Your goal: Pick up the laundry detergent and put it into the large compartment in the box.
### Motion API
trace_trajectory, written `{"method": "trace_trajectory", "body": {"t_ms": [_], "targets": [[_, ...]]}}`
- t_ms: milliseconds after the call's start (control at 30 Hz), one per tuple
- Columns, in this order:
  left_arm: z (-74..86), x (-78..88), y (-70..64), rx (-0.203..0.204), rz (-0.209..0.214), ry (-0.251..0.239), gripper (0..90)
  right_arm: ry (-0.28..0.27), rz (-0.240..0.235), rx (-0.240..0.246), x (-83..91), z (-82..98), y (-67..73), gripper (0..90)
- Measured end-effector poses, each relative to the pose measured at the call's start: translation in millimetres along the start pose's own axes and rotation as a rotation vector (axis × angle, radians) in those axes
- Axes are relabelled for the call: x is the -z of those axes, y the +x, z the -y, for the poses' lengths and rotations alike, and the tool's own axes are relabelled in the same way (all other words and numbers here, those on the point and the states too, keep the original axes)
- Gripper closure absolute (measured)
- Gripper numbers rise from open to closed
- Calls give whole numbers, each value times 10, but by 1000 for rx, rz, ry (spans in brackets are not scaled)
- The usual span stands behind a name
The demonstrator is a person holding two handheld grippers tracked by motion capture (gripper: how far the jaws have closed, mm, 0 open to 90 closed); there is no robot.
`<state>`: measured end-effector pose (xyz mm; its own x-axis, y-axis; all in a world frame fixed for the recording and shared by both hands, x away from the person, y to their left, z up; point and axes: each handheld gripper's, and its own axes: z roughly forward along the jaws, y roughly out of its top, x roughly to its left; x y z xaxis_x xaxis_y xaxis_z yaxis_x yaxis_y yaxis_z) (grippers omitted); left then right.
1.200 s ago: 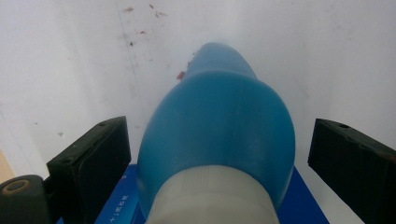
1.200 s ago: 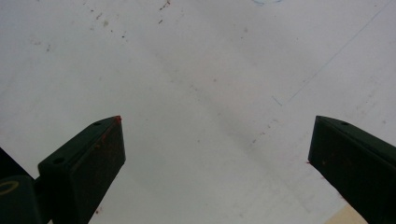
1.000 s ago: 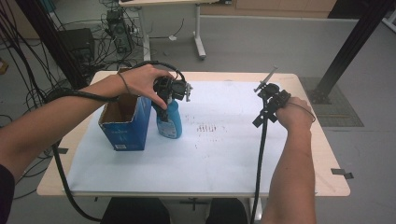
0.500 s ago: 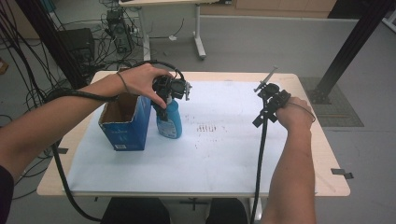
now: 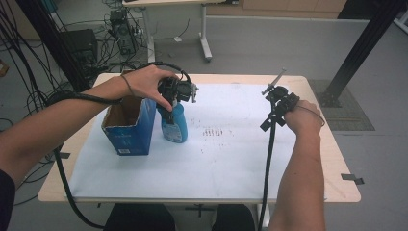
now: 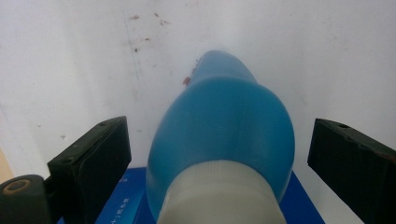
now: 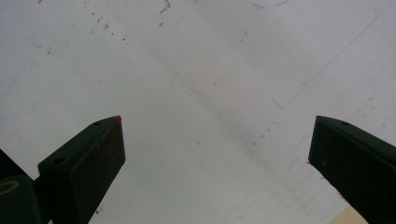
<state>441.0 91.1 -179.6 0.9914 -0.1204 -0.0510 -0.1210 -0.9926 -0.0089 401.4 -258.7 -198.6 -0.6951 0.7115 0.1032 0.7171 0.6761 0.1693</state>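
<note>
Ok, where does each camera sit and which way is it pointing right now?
High view: fixed above the person's side, looking forward and down at the table; both forearms enter from below.
Left gripper view: rides the left hand-held gripper, looking down along its open jaws at the blue bottle.
Right gripper view: rides the right hand-held gripper, facing the white sheet, jaws open.
Shared: the high view and left gripper view both show the blue bottle.

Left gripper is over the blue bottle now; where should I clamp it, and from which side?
Grip the blue bottle at its narrow white neck, coming straight down from above. It stands upright beside the blue box, and the left gripper's open jaws already straddle its top.
</note>
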Motion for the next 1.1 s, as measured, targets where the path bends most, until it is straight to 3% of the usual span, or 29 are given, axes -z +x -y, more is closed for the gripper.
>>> {"method": "trace_trajectory", "body": {"t_ms": [1100], "targets": [[43,30,6,12,-3,-17,64,-2,0,2,-5,2,-1,38]]}}
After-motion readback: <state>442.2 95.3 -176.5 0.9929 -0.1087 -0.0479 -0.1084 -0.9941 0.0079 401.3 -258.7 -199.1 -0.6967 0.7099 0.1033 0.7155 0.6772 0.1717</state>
